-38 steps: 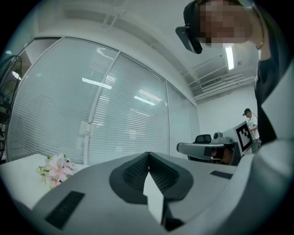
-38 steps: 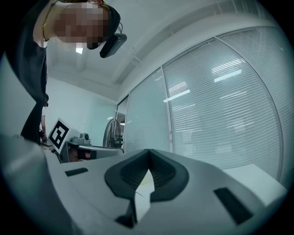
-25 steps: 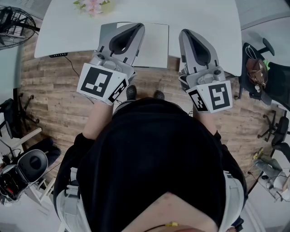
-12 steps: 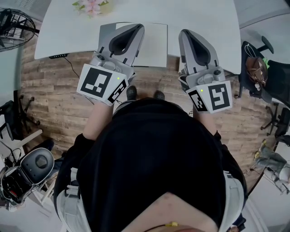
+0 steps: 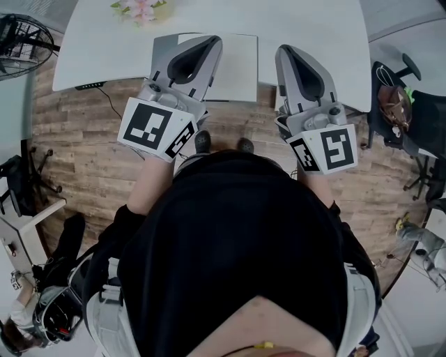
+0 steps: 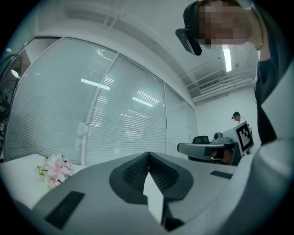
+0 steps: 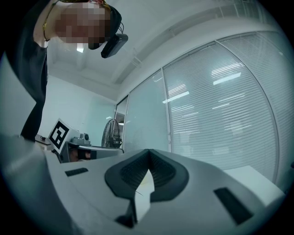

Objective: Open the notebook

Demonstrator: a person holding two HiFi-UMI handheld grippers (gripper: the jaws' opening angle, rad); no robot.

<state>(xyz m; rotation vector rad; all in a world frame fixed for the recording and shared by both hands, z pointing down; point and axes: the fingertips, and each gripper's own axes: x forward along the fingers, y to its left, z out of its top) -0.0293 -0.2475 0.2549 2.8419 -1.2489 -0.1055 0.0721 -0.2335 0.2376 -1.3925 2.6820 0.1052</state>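
Observation:
A closed notebook with a pale grey cover lies flat near the front edge of the white table. My left gripper hovers level over the notebook's left part, jaws shut with nothing between them. My right gripper hangs just right of the notebook, over the table edge, also shut and empty. In the left gripper view the left gripper's closed jaws meet in a point, and the notebook is hidden below them. The right gripper view shows the right gripper's jaws likewise closed together.
Pink flowers stand at the table's far side, also the flowers in the left gripper view. A floor fan is at the left, an office chair at the right. Glass walls with blinds surround the room.
Both grippers hold still. On the floor at the lower left, a person with dark equipment has shifted toward the bottom of the head view.

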